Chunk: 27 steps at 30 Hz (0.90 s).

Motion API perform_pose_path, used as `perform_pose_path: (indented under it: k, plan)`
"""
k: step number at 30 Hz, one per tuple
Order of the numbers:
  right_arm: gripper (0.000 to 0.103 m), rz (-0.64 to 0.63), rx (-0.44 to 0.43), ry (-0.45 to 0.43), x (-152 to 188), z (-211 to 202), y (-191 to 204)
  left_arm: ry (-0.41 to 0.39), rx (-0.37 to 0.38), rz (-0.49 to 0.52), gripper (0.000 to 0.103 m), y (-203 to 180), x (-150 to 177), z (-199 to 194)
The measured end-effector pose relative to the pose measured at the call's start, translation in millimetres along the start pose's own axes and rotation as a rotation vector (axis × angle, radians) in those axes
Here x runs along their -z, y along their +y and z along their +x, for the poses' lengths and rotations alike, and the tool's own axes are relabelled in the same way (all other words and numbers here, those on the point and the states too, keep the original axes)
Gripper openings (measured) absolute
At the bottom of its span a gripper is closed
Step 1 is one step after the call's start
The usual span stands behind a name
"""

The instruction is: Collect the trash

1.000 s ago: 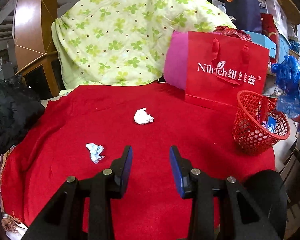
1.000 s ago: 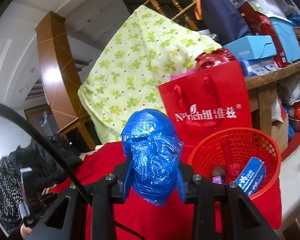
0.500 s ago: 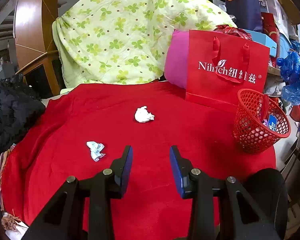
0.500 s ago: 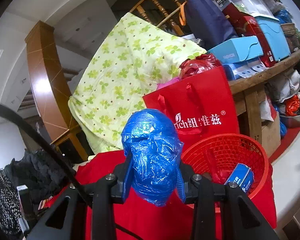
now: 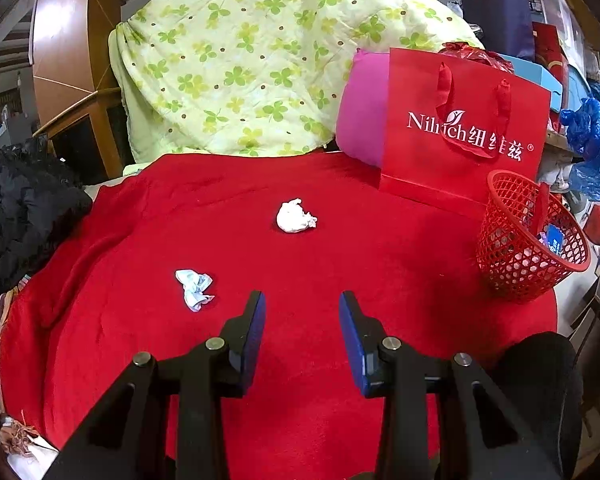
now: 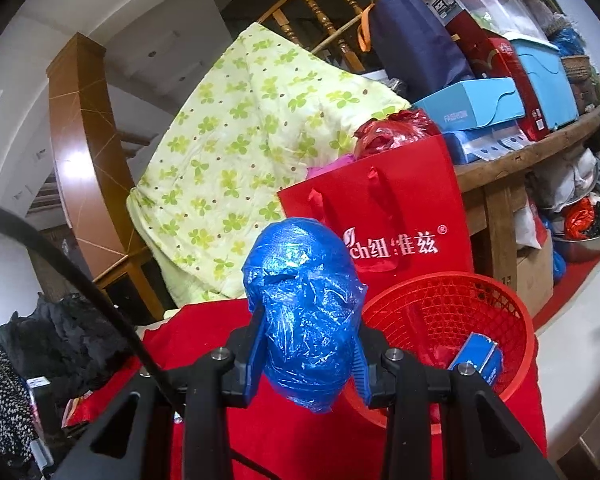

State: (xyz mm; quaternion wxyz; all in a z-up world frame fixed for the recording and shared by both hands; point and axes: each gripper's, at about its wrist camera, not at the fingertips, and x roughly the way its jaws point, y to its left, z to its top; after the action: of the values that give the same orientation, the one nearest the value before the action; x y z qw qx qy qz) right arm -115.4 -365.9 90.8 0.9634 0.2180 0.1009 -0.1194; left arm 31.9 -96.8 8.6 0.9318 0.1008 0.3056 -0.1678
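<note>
A cluttered storeroom: a red cloth (image 5: pixel 300 248) covers the table, with a clover-print quilt (image 5: pixel 260 60) heaped at the back and a red paper gift bag (image 5: pixel 464 128) standing upright in front of a pink cushion (image 5: pixel 362 108). Shelves behind are stacked with boxes.

The left gripper (image 5: pixel 301 326) hangs low over the near part of the cloth, its blue-padded jaws spread wide with nothing between them. Ahead of it lie two scraps — a crumpled white tissue (image 5: pixel 295 217) near the middle of the cloth and a pale blue wrapper wad (image 5: pixel 194 283) closer in, off to the left of the left finger. The red mesh basket (image 5: pixel 520 240) sits at the cloth's right edge, just in front of the gift bag.

The right gripper (image 6: pixel 306 344) is raised and tilted upward, its jaws clamped on a crumpled blue plastic bag (image 6: pixel 304 304), which bulges above and below the pads. The basket (image 6: pixel 460 300) is just right of and below it, already holding a small blue box (image 6: pixel 478 356).

Against the frames a second ago, the right gripper has swung higher — the basket and gift bag sit lower in its view, and more staircase and shelving shows. The left gripper has barely shifted; the tissue and wrapper lie where they were.
</note>
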Motion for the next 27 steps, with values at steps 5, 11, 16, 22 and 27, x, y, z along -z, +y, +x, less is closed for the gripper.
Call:
perform_pose_path:
  k: [5,11,16,22,27]
  plan:
    - [0.039,0.010,0.063,-0.004,-8,14,-15,-0.001,0.000,0.000,0.039,0,1,0]
    - [0.048,0.063,0.188,0.045,-14,51,-47,0.009,0.000,-0.003,0.039,0,1,3]
    - [0.078,0.151,0.247,0.065,-7,72,-69,0.035,-0.001,-0.008,0.043,8,4,14]
    - [0.078,-0.012,0.092,-0.020,5,58,-21,0.083,0.000,-0.032,0.075,28,11,51]
    - [0.078,-0.225,-0.081,0.013,34,72,50,0.173,0.024,-0.082,0.076,54,14,113]
